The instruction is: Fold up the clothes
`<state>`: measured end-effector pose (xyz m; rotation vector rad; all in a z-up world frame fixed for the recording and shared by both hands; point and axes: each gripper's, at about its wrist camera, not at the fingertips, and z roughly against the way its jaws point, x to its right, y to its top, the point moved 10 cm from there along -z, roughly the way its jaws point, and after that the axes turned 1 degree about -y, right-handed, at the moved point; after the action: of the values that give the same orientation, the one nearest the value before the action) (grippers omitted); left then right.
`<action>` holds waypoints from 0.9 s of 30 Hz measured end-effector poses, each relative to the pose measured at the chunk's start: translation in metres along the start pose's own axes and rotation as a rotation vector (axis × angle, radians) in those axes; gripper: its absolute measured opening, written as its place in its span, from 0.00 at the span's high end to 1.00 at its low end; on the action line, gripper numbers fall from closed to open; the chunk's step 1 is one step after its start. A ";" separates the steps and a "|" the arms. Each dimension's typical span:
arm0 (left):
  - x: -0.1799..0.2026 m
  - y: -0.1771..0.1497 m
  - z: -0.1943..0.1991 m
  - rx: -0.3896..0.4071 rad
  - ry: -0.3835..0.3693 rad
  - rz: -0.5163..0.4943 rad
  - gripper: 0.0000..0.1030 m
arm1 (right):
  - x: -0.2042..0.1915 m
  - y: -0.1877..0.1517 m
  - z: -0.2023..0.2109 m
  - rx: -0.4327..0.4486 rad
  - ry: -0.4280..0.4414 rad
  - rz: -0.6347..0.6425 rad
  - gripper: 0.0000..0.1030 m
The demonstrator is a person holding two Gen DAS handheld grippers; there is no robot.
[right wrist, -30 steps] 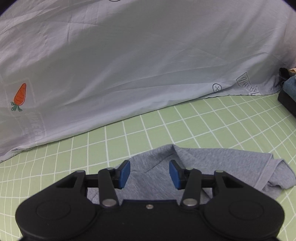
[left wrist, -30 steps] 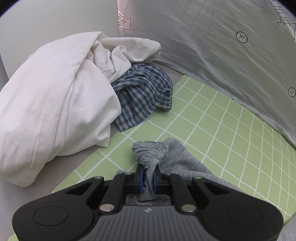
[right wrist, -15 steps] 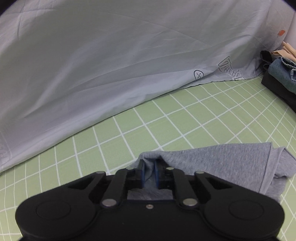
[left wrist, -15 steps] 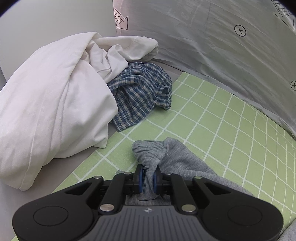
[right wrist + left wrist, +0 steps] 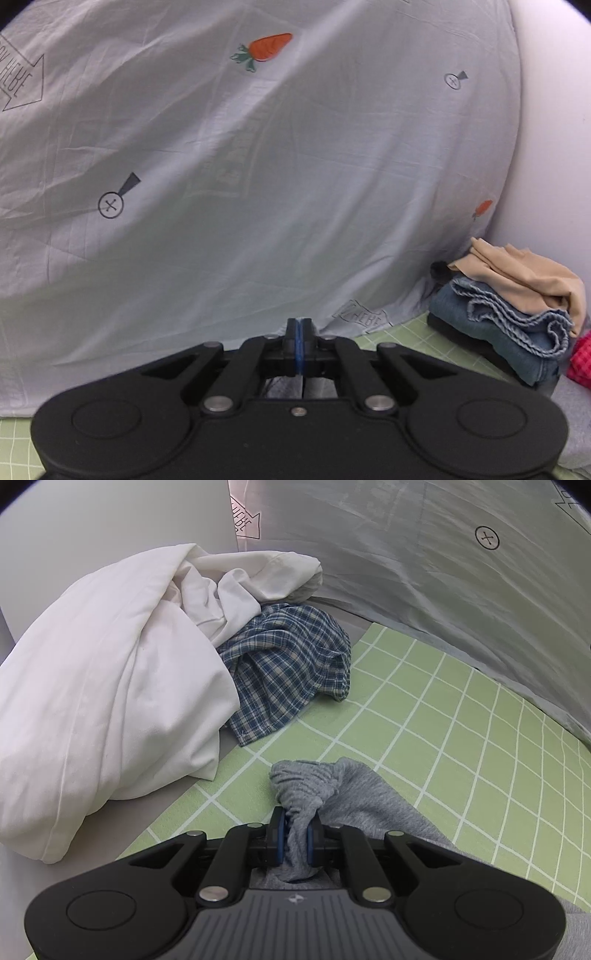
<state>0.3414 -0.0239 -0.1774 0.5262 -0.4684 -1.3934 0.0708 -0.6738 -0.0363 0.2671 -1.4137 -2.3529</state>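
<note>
A grey garment [image 5: 365, 797] lies on the green checked mat [image 5: 461, 720]. My left gripper [image 5: 295, 836] is shut on a bunched corner of it, low over the mat's left edge. My right gripper [image 5: 299, 341] is shut, lifted and tilted up toward the hanging sheet; grey cloth [image 5: 284, 389] shows just behind its pads and at the lower right edge [image 5: 570, 424], so it holds the garment. Most of the garment is hidden under the gripper body in the right wrist view.
A white pillow and sheet [image 5: 103, 686] and a crumpled blue plaid shirt [image 5: 288, 672] lie left of the mat. A grey printed sheet [image 5: 258, 166] hangs behind. A stack of folded clothes, tan on denim [image 5: 517, 310], stands at the right, with a red item [image 5: 580, 362] beside it.
My right gripper closed on the grey garment's edge, then lifted and tilted up toward the sheet. My left gripper kept its hold and shifted only slightly.
</note>
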 end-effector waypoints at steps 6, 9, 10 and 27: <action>0.001 0.000 0.000 -0.001 0.005 -0.013 0.87 | 0.092 -0.116 0.021 -0.260 -0.177 -0.021 1.00; 0.002 0.000 -0.001 -0.001 0.010 -0.024 0.86 | 0.112 -0.146 0.030 -0.325 -0.208 -0.023 1.00; 0.002 0.000 -0.001 -0.002 0.012 -0.026 0.86 | 0.112 -0.145 0.031 -0.322 -0.202 -0.019 1.00; 0.002 0.001 0.000 -0.004 0.019 -0.029 0.85 | 0.080 -0.147 -0.024 -0.433 -0.149 -0.117 0.36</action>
<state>0.3422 -0.0257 -0.1769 0.5448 -0.4440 -1.4153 -0.0260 -0.6644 -0.1739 0.0546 -0.9293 -2.7471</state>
